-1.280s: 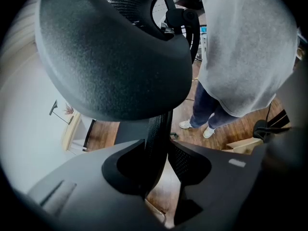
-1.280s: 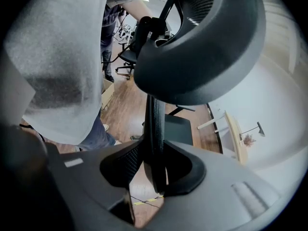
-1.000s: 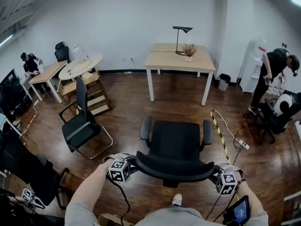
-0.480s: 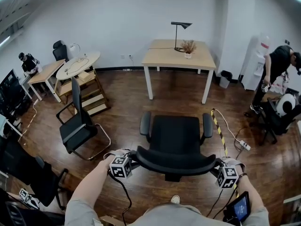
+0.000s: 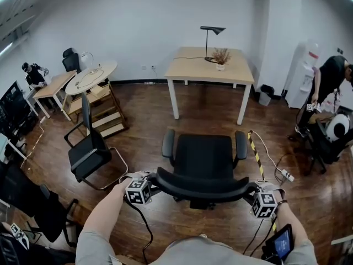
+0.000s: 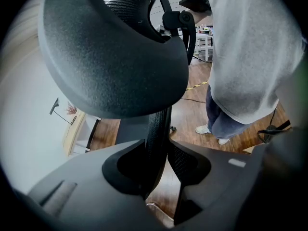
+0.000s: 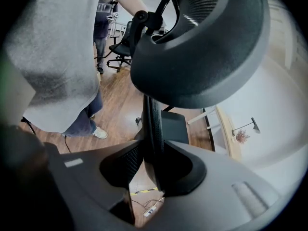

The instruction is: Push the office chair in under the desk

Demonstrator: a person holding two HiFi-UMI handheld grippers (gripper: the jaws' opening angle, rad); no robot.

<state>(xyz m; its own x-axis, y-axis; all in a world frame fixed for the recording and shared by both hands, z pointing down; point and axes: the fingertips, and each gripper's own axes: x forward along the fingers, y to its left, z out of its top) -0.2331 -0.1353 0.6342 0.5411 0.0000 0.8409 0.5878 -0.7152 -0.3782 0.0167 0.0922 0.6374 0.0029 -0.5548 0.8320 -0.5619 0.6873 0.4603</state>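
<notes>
Your left gripper (image 6: 161, 163) and right gripper (image 7: 152, 163): jaws clamped on the backrest (image 5: 201, 190) ends of the office chair (image 5: 202, 158). The bench (image 5: 209, 66) lies well ahead of the jaws. Likely heavy but free-rolling; the stiff rim suits pushing.

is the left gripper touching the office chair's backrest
Touching. In the left gripper view, the left gripper has its fingers clamped on the office chair backrest edge, no gap.

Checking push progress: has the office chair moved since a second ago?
Yes. The office chair has rolled toward the desk; the floor gap before its legs is narrower.
</notes>
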